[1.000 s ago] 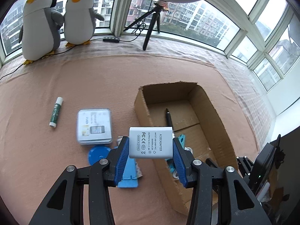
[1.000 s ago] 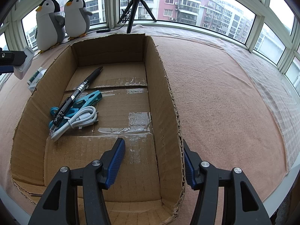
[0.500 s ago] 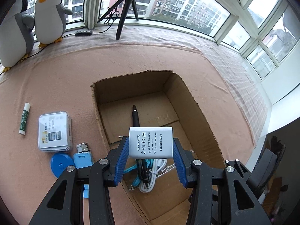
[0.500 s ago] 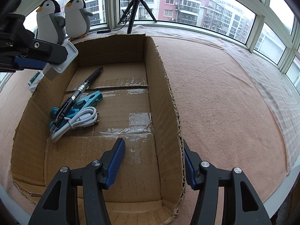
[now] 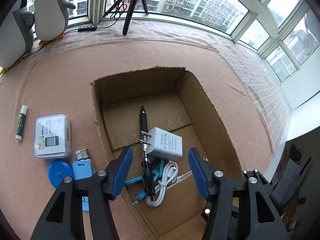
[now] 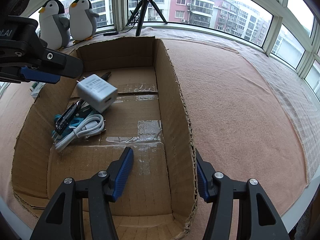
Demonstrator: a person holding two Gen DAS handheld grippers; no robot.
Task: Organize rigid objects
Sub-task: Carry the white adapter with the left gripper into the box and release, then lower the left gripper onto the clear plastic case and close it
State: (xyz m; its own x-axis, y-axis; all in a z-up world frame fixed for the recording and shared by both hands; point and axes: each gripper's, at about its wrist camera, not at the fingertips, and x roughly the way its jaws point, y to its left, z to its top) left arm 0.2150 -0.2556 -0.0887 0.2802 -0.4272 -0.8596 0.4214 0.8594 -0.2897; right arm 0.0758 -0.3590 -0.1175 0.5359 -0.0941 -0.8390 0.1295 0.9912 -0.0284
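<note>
A white power adapter (image 5: 167,144) lies tilted inside the cardboard box (image 5: 212,110), prongs on a black pen (image 5: 144,124), above a coiled white cable (image 5: 166,182) and a teal clip (image 5: 140,180). My left gripper (image 5: 160,156) hangs over the box with its jaws opening. The adapter is below them and neither pad touches it. In the right wrist view the adapter (image 6: 98,92) sits under the left gripper's finger (image 6: 40,76). My right gripper (image 6: 163,160) is open astride the box's right wall (image 6: 174,76), with one finger inside and one outside.
Left of the box on the pink cloth lie a glue stick (image 5: 21,123), a clear plastic case (image 5: 52,136), a round blue tape measure (image 5: 58,173) and a blue card reader (image 5: 83,166). Two plush penguins (image 5: 51,12) and a tripod (image 5: 132,6) stand by the window.
My left gripper carried the adapter rightward over the box, then opened. The adapter dropped onto the pen and cable. The right gripper has not moved.
</note>
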